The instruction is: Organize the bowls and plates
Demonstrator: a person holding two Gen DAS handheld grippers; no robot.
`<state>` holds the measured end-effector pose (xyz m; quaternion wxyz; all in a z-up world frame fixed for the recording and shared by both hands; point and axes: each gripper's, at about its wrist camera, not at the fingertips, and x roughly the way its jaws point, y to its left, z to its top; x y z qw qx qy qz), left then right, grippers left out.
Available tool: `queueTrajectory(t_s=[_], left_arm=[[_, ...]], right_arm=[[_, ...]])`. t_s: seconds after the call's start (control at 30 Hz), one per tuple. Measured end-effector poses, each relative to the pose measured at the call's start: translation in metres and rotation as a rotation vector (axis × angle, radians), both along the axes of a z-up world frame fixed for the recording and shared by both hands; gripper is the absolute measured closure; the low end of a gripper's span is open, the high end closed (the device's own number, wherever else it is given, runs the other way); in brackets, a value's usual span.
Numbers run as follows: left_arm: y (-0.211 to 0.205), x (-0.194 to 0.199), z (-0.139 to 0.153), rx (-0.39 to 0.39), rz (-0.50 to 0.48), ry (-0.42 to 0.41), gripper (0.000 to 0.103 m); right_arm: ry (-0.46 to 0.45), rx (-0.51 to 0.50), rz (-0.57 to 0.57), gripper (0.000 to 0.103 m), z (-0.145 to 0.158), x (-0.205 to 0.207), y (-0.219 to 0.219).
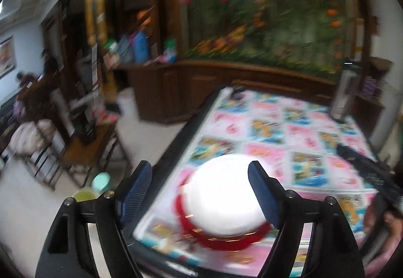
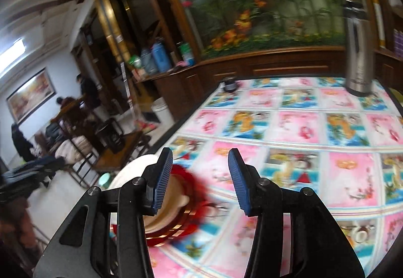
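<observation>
Stack: I see a white bowl point(image 1: 224, 192) upside down on a red plate point(image 1: 221, 240), near the bench point(image 1: 289, 131) corner.
Left gripper point(image 1: 201, 186): agape, empty, above the bowl.
Right gripper point(image 2: 201, 177): parted, empty, beside the stack.
Handling: I judge both rigid, glossy, breakable; take the plate's rim.

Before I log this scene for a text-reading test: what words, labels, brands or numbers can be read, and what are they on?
None can be read.
Steel flask: a dark band of lettering near its base, too blurred to read.
Patterned tablecloth: pictures only, no legible words.
Bottles on the wooden counter: labels too small and blurred.
White bowl and red plate: no print visible.
</observation>
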<state>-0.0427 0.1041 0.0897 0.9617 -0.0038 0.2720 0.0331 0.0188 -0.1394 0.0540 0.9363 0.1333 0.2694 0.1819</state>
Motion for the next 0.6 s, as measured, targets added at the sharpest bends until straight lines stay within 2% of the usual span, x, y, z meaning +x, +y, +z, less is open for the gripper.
queueTrajectory(t_s=[0.1,0.2,0.33,0.4,0.47,0.6], left_arm=[[-0.045,-0.002,0.0,0.006,-0.137,-0.009,0.022],[-0.091,0.007,-0.016,0.035,-0.258,0.04,0.022],[-0.14,0.021,-0.048,0.015,-0.369,0.115,0.022],[-0.159,0.024,-0.063,0.012,-0.391,0.139,0.022],[-0.167,0.026,-0.07,0.005,-0.383,0.132,0.022],[-0.152,0.015,-0.066,0.001,-0.292,0.042,0.022]], right_arm=[[0.015,-0.024,-0.079,0.057,-0.007,-0.003,-0.029],[0.029,-0.022,-0.134,0.057,-0.013,-0.01,-0.058],[0.037,-0.044,-0.198,0.056,-0.019,-0.022,-0.09],[0.042,-0.07,-0.231,0.051,-0.023,-0.027,-0.104],[0.048,-0.078,-0.259,0.051,-0.027,-0.033,-0.118],[0.026,-0.043,-0.25,0.051,-0.029,-0.049,-0.128]])
